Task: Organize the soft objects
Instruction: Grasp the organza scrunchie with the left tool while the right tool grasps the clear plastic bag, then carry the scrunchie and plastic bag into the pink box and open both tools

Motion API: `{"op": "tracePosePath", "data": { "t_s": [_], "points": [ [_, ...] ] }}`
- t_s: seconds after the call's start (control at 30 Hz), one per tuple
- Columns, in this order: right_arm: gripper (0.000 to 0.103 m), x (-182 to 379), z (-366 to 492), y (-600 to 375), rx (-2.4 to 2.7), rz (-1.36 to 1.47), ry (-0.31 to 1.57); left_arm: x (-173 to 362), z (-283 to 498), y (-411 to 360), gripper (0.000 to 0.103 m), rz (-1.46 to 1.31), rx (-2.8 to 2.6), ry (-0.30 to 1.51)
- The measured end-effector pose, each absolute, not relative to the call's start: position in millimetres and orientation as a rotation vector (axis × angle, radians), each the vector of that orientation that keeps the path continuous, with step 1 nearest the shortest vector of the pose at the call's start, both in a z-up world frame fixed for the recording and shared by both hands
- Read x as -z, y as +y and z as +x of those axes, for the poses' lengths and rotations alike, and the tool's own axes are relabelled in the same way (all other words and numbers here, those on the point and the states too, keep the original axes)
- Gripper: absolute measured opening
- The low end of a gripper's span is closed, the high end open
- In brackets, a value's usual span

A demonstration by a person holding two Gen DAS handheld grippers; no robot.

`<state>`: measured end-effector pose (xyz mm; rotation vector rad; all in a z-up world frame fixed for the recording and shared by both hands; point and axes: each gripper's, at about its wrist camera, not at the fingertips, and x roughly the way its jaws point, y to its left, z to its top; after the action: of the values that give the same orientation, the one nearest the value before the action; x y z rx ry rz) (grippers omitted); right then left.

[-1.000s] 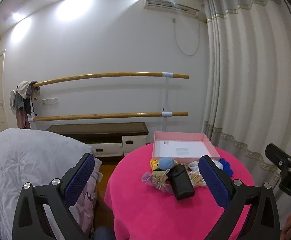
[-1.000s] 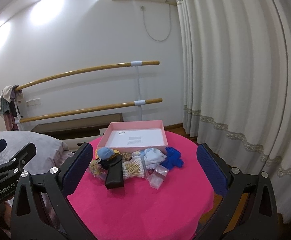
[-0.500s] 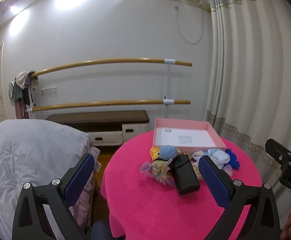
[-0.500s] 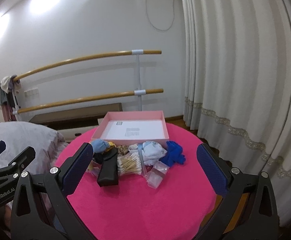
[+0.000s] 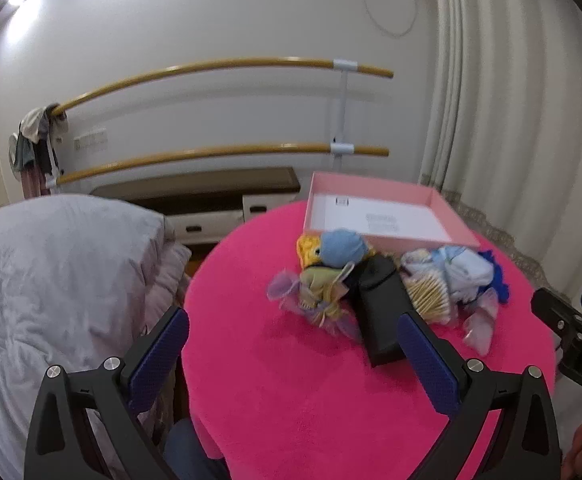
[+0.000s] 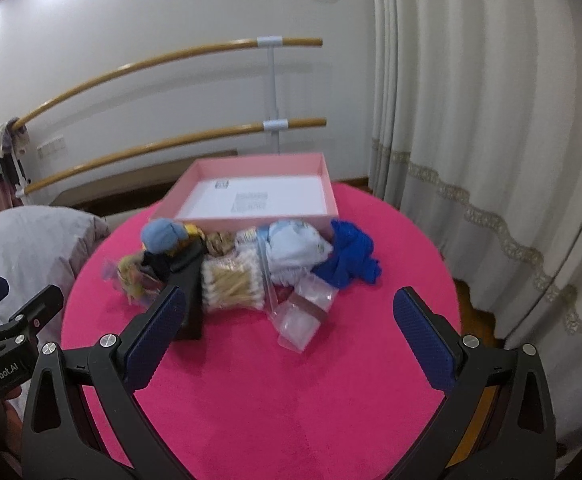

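At the bottom of the right wrist view the right gripper (image 6: 289, 334) hangs above the near half of the round pink table (image 6: 251, 408), its 2 blue-padded fingers spread wide with nothing between them. The left gripper (image 5: 293, 350) is likewise spread and empty in the lower part of its own view, set toward the table's left edge. Both seem held high and back, probably so the whole heap can be surveyed before a first pick; nothing has been touched yet, by the look of it.

In the middle of both frames lies the pile of things to sort. A black case (image 5: 379, 312) sits nearest, with a bundle of cotton swabs (image 6: 233, 280) beside it and small clear bags (image 6: 305, 314) to the lower right. Further up are a light blue soft ball (image 5: 341, 248), a white-and-blue cloth (image 6: 297, 246) and a dark blue cloth (image 6: 349, 258). A frilly pouch (image 5: 319, 300) on the left is too blurred to identify.

Just behind, touching the heap, is the open pink box (image 6: 327, 184), holding only a printed sheet; it is likely the destination.

The pile overlaps heavily, so lower items are hidden. The left gripper's right finger covers the case's near corner. Beyond, at upper left, wooden bars (image 5: 219, 68) cross the wall.
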<state>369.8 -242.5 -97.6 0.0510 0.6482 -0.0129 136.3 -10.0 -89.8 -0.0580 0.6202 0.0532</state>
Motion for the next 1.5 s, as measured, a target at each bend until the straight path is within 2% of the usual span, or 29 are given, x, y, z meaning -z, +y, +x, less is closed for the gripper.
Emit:
{"op": "tracePosePath", "data": {
  "t_s": [0.63, 0.93, 1.1, 1.13, 1.17, 1.2, 1.23, 1.3, 1.37, 1.5],
  "points": [
    [0.103, 172, 452, -269, 0.043, 0.122, 0.883, 171, 287, 0, 0.103, -0.007, -0.058, 0.769],
    [0.093, 197, 467, -271, 0.046, 0.151, 0.952, 196, 328, 3, 0.103, -0.017, 0.020, 0.810],
    [0.077, 204, 469, -264, 0.048, 0.129, 0.959, 210, 346, 4, 0.085, -0.026, 0.063, 0.872],
    [0.072, 204, 468, -264, 0.045, 0.128, 0.953, 210, 349, 5, 0.082, -0.034, 0.075, 0.874],
    [0.059, 203, 467, -266, 0.033, 0.136, 0.944, 210, 351, 6, 0.077, -0.040, 0.089, 0.876],
    [0.053, 202, 467, -267, 0.026, 0.144, 0.940, 211, 353, 7, 0.071, -0.041, 0.098, 0.879],
    [0.053, 202, 466, -270, 0.013, 0.161, 0.937, 212, 354, 6, 0.067, -0.041, 0.107, 0.881],
    [0.049, 201, 462, -275, -0.014, 0.177, 0.937, 213, 355, 3, 0.052, -0.041, 0.131, 0.887],
    [0.048, 200, 458, -280, -0.033, 0.189, 0.934, 213, 352, 2, 0.044, -0.040, 0.143, 0.885],
    [0.043, 195, 449, -283, -0.043, 0.190, 0.923, 211, 341, 5, 0.036, -0.048, 0.154, 0.882]
  ]
}}
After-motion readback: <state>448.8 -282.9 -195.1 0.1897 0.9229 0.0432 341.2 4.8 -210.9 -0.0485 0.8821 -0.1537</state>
